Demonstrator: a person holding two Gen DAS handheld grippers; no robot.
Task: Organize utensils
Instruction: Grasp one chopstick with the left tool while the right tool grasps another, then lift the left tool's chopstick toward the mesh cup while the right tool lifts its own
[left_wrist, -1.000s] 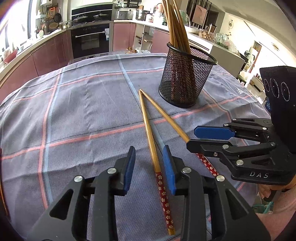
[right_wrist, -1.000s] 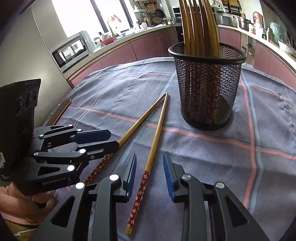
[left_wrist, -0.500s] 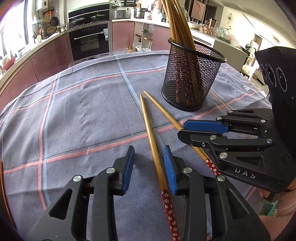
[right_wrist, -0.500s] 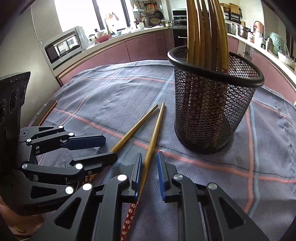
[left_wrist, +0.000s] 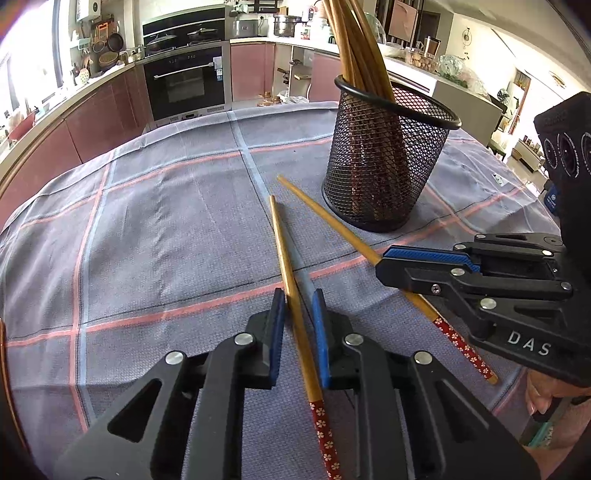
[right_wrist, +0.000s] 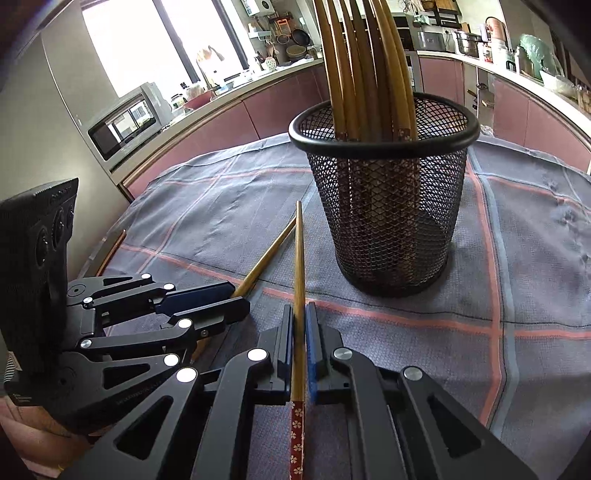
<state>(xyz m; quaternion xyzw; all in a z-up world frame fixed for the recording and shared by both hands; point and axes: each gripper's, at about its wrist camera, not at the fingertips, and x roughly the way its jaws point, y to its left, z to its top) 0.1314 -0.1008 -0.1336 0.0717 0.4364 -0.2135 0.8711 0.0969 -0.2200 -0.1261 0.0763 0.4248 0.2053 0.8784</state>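
Note:
Two bamboo chopsticks with red flowered ends lie on the checked cloth beside a black mesh holder (left_wrist: 384, 162) full of chopsticks. My left gripper (left_wrist: 298, 306) straddles the left chopstick (left_wrist: 282, 240), its jaws still a little apart around it. My right gripper (right_wrist: 300, 317) is shut on the right chopstick (right_wrist: 298, 258), which also shows in the left wrist view (left_wrist: 332, 225). The right gripper shows in the left wrist view (left_wrist: 384, 260), and the left gripper in the right wrist view (right_wrist: 236, 297). The holder stands just beyond (right_wrist: 388, 206).
The grey-blue cloth (left_wrist: 147, 221) with pink and blue lines covers a round table (right_wrist: 114, 243). Kitchen counters, an oven (left_wrist: 184, 81) and a microwave (right_wrist: 125, 125) lie beyond the table edge.
Both grippers moved forward and down over the chopsticks. The right gripper closed on its chopstick. The left gripper's jaws narrowed around the other chopstick.

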